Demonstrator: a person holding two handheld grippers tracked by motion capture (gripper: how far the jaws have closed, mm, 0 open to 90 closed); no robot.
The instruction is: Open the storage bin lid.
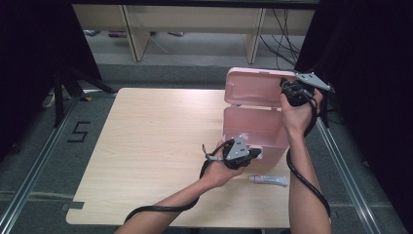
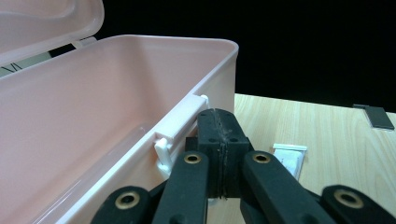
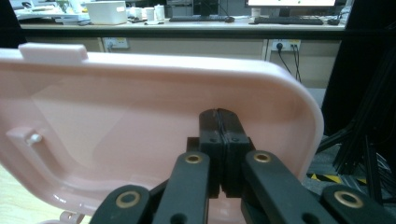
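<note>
Pink plastic box (image 1: pixel 253 127) stands open at the bench's (image 1: pixel 146 146) far right. Your left gripper (image 1: pixel 254 153), fingers shut on nothing, rests against its front latch (image 2: pixel 164 144); right of it, your right gripper (image 1: pixel 287 90), fingers likewise shut and empty, props the raised lid (image 1: pixel 253 87). Loading the tube (image 1: pixel 269 180) in front of the box looks next, which calls for opening the fingers.

box: pink plastic box (image 1: pixel 253 129) is standing open near the worktop's right edge
lid: lid (image 1: pixel 255 87) is standing upright behind
</note>
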